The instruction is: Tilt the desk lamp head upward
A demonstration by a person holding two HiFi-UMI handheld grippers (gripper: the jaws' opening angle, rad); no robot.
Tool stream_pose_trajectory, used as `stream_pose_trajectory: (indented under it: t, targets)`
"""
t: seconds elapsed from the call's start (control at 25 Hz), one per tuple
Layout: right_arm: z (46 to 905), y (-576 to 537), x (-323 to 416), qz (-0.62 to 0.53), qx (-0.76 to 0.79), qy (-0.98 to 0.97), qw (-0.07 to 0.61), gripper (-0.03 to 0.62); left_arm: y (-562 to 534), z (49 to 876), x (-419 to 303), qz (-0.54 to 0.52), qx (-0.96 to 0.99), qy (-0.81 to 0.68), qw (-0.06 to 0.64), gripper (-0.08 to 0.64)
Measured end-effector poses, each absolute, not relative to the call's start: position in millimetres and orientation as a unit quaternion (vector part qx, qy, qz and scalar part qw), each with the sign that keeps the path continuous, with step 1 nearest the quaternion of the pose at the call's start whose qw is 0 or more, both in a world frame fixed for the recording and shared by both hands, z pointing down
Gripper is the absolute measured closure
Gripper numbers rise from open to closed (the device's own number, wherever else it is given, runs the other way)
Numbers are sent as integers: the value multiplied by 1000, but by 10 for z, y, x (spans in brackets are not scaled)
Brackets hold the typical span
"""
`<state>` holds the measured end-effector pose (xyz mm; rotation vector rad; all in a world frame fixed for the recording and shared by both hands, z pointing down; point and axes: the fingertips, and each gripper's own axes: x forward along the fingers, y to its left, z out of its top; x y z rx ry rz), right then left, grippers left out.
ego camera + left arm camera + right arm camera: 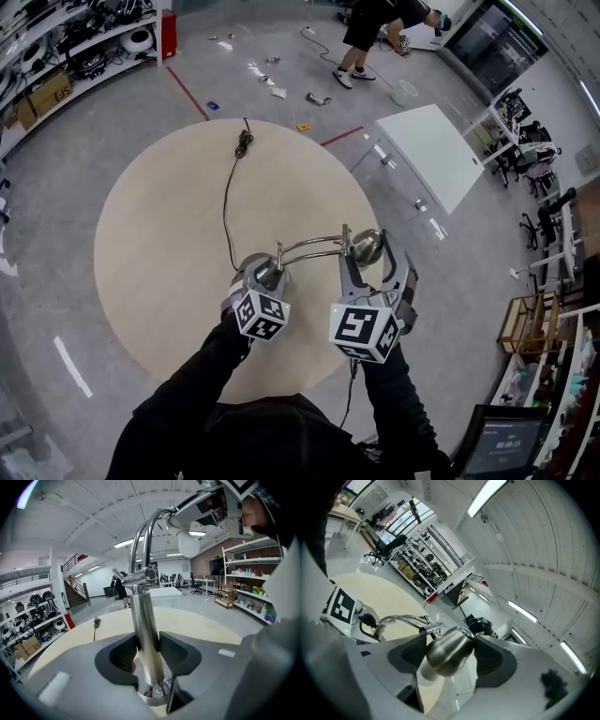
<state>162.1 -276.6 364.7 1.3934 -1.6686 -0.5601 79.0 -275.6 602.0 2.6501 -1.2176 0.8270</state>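
A brushed-metal desk lamp stands near the front edge of the round beige table. My left gripper is shut on the lamp's upright stem just above the base, with a pad on each side. The curved double-rod arm runs right to the lamp head. My right gripper is shut on the lamp head, whose white bulb end points down and left. From the left gripper view the head hangs high up, held in the right gripper.
The lamp's black cord runs across the table to a coil at the far edge. A white rectangular table stands to the right. A person stands far back. Shelves line the left wall.
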Motion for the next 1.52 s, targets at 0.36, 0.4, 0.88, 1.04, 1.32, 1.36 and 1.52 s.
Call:
stream_pose_trajectory:
  t: [0.36,0.4,0.88,1.04,1.32,1.36,1.52]
  targets:
    - [3641,-2825,1538,-265,545,-635,479,259,-2826,6031,787,273,873,-401,52,403]
    - [3640,-2826,1545,-265,545,-635,479,259,-2828,6029,792,274,873,-400,52,402]
    - [3761,-2492,1818,-200,581,-681,399,258,-2569,6040,635,232,885,-390,104,324]
    - [3765,-2343,1875,-163,598,-700,355,258,-2397,6019,542,220,887,-387,124,324]
    - [3850,-2031,1881,-71,618,-737,266,259,-2088,5542,315,160,900,-379,145,331]
    - [3889,-1976,1843,-53,617,-745,247,259,-2026,5451,271,147,904,-374,146,334]
    - [4125,-1789,1654,31,596,-782,179,261,-1802,5116,156,105,920,-345,152,415]
